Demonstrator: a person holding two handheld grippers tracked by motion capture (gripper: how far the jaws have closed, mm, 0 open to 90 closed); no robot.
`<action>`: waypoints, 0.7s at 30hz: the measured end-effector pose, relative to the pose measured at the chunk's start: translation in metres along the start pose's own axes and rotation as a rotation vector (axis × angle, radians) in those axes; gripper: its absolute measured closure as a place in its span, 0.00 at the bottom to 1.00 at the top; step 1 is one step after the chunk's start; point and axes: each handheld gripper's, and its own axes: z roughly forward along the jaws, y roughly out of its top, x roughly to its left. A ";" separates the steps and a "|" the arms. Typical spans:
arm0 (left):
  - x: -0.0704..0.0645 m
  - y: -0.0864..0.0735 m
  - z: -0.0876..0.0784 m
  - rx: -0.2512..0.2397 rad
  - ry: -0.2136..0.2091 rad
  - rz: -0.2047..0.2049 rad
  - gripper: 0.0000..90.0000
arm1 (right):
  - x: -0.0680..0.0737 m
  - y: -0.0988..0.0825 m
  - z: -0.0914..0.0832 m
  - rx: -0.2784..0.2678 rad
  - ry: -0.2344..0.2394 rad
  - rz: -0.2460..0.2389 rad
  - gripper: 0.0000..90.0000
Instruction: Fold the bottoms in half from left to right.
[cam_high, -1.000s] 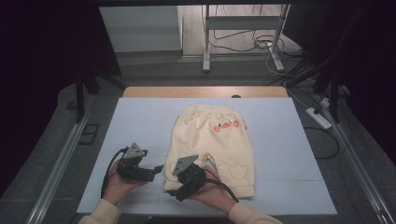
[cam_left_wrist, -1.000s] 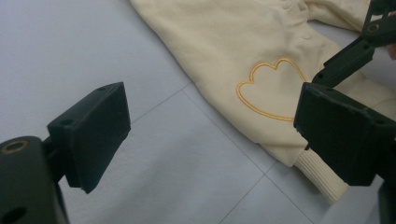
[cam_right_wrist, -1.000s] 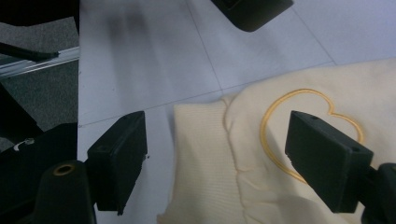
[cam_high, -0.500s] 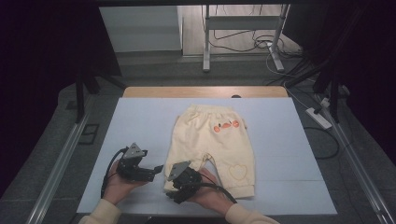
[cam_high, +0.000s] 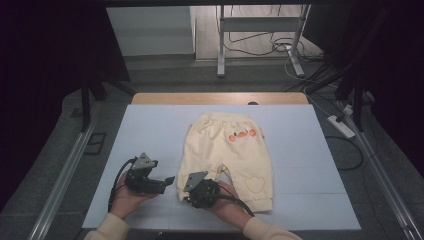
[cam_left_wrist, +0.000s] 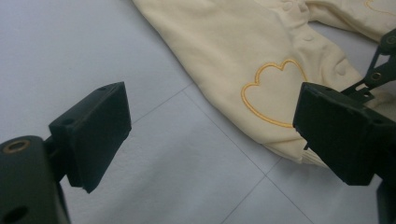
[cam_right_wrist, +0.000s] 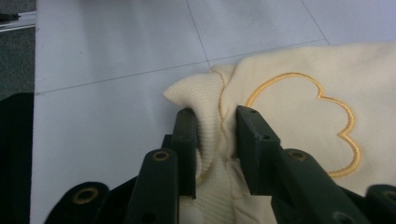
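Observation:
Cream baby trousers (cam_high: 230, 150) lie flat on the pale blue mat (cam_high: 150, 130), waistband away from me, with small orange prints near the waist. An embroidered heart outline (cam_right_wrist: 299, 121) marks the leg nearest my hands. My right gripper (cam_right_wrist: 215, 135) has just been closing its jaws and now pinches that leg's ribbed cuff (cam_right_wrist: 201, 95), which bunches up between the pads. From above, the right gripper (cam_high: 197, 192) sits at the trousers' near left corner. My left gripper (cam_left_wrist: 212, 126) stands open over bare mat beside the same leg (cam_left_wrist: 243, 51), holding nothing; from above, the left gripper (cam_high: 167, 182) lies just left of the right one.
The mat covers a wooden table (cam_high: 220, 97) with metal rails (cam_high: 65, 175) along both sides. A power strip (cam_high: 341, 126) and cables lie on the floor at the right. A metal stand (cam_high: 220, 50) is beyond the table.
The right gripper's jaws have closed from wide apart onto the trouser cuff. Both hands have stayed where they were, and the left gripper is unchanged.

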 end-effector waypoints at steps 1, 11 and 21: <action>0.000 0.001 0.000 -0.002 0.001 -0.005 0.12 | 0.000 0.000 -0.001 0.002 0.006 0.001 0.80; 0.004 0.009 0.004 -0.018 0.003 -0.013 0.13 | -0.001 0.000 -0.009 -0.038 0.040 0.032 0.83; 0.008 0.027 0.013 -0.036 -0.013 -0.003 0.15 | 0.001 -0.003 -0.013 -0.057 0.055 0.051 0.83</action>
